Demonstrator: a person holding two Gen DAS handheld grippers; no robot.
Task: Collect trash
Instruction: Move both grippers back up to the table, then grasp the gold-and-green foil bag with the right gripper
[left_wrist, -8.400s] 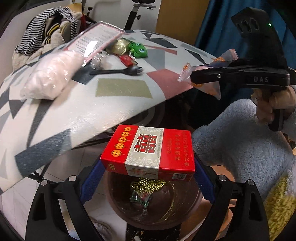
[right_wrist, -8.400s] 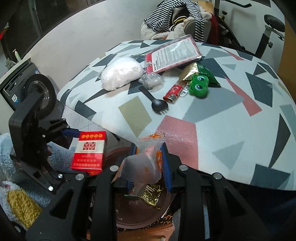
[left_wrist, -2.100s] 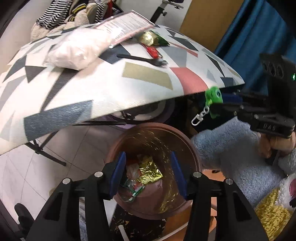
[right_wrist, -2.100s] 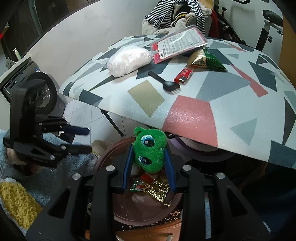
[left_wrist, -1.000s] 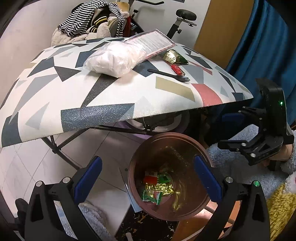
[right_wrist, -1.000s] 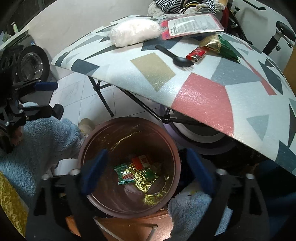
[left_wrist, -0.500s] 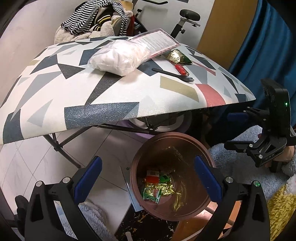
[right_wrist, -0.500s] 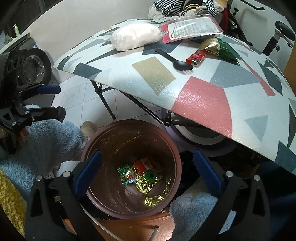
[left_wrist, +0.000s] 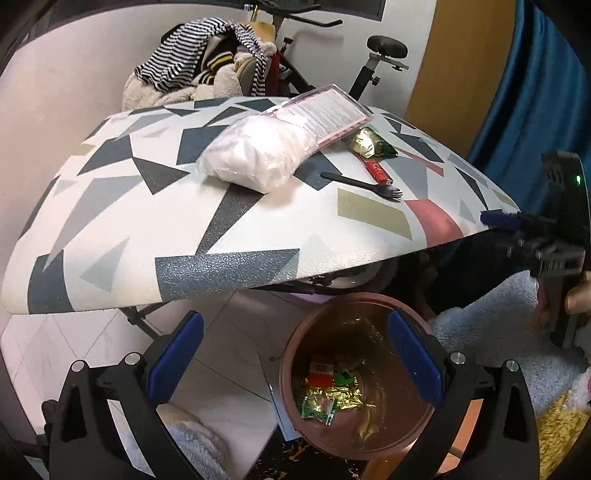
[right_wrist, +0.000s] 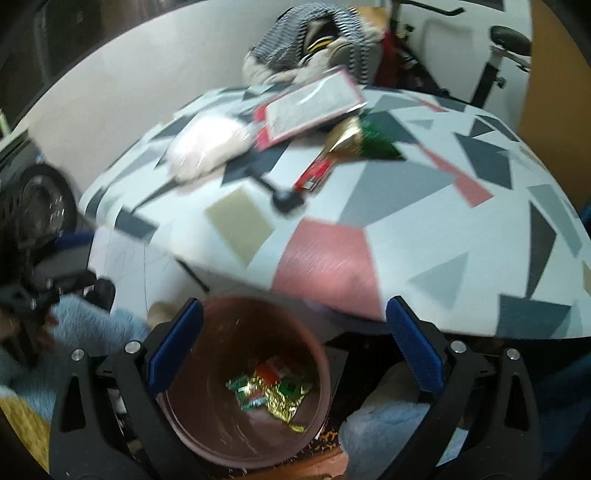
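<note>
A brown round bin (left_wrist: 402, 439) stands on the floor below the table edge, with several wrappers (left_wrist: 328, 391) at its bottom; it also shows in the right wrist view (right_wrist: 207, 432). On the patterned table (left_wrist: 184, 229) lie a white plastic bag (left_wrist: 258, 155), a red-edged flat packet (left_wrist: 325, 110), a gold-green wrapper (left_wrist: 369, 142), a red lighter (left_wrist: 378, 171) and a black spork (left_wrist: 364, 186). My left gripper (left_wrist: 291, 362) is open and empty above the floor and bin. My right gripper (right_wrist: 291, 354) is open and empty over the bin; it shows at the right of the left view (left_wrist: 517, 225).
A pile of striped clothes (left_wrist: 199, 77) and an exercise bike (left_wrist: 376, 59) stand behind the table. A blue curtain (left_wrist: 535, 92) hangs at the right. A washing machine (right_wrist: 33, 199) is at the left of the right wrist view. Blue fleece sleeves (left_wrist: 491, 325) are near the bin.
Both grippers have risen and tilted up toward the table; the table fills more of each view. The right view is motion-blurred. Both stay open and empty.
</note>
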